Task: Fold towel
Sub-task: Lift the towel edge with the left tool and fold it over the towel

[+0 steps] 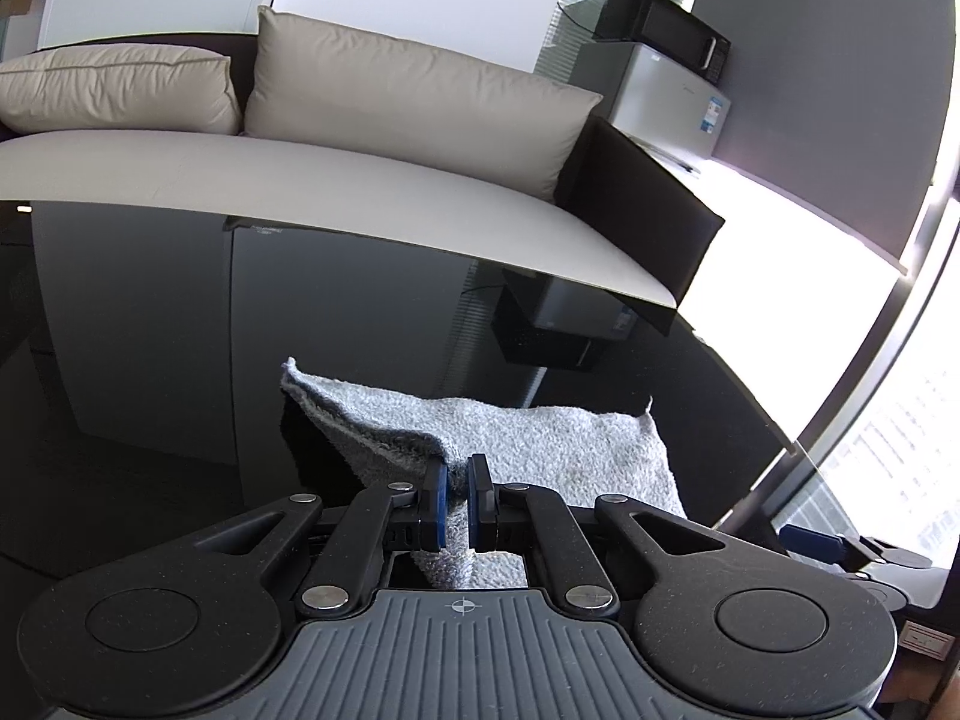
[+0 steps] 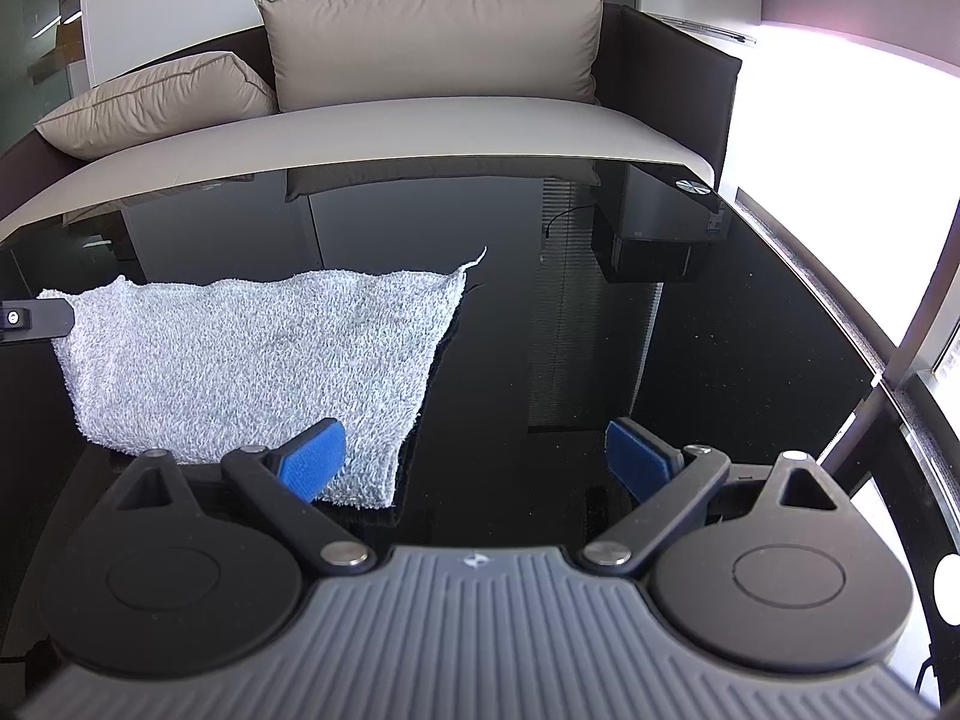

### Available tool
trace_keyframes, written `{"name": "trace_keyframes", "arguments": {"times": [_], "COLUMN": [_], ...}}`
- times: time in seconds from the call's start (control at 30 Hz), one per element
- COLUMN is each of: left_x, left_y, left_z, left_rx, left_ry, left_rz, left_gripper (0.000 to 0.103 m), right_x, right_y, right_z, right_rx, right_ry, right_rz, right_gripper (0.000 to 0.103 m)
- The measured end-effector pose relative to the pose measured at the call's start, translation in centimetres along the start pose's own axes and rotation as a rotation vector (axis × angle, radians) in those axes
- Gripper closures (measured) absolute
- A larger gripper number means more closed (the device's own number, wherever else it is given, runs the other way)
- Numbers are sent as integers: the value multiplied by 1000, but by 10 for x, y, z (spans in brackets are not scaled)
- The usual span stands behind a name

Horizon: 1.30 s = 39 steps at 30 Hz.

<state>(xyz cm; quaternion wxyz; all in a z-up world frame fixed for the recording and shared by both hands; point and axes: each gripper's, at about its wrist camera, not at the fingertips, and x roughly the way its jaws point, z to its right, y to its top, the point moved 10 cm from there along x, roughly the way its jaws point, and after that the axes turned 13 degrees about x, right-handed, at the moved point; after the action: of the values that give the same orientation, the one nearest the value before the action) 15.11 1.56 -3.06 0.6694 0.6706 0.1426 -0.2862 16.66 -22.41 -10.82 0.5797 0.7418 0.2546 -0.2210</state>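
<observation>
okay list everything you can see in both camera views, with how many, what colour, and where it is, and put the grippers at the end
towel: one, pale grey-white terry, lying on the table, left part of the right wrist view; one edge lifted.
table: one, glossy black, under the towel.
sofa: one, beige seat with dark frame, behind the table.
cushions: two, beige, on the sofa against its back.
microwave: one, black, on top of the fridge, far right.
fridge: one, silver-white, beside the sofa.
left gripper: one, black with blue pads, shut on the towel's edge.
right gripper: one, black with blue pads, open, above the table beside the towel's near corner.
</observation>
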Motion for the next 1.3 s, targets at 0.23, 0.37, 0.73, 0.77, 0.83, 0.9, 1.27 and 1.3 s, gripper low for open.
{"name": "trace_keyframes", "arguments": {"times": [0.23,0.37,0.73,0.77,0.83,0.9,1.27,1.3], "left_x": [8,13,25,26,29,35,41,42], "left_y": [9,15,33,34,34,32,32,33], "left_z": [25,43,92,96,105,114,152,154], "left_rx": [52,102,192,200,215,239,332,335], "left_ry": [-20,-28,-101,-111,-131,-143,-200,-204], "left_rz": [2,3,2,3,-4,-17,-16,-16], "left_gripper": [97,97,97,97,97,97,97,97], "right_x": [2,3,3,2,1,1,6,6], "right_y": [2,3,7,8,9,8,3,3], "right_z": [9,14,22,24,29,32,29,28], "right_rx": [43,68,107,118,134,139,82,76], "right_ry": [-5,-8,-14,-16,-24,-36,-66,-69], "right_rz": [-17,-27,-34,-31,-30,-36,-47,-48], "right_gripper": [7,7,7,7,7,7,8,8]}}
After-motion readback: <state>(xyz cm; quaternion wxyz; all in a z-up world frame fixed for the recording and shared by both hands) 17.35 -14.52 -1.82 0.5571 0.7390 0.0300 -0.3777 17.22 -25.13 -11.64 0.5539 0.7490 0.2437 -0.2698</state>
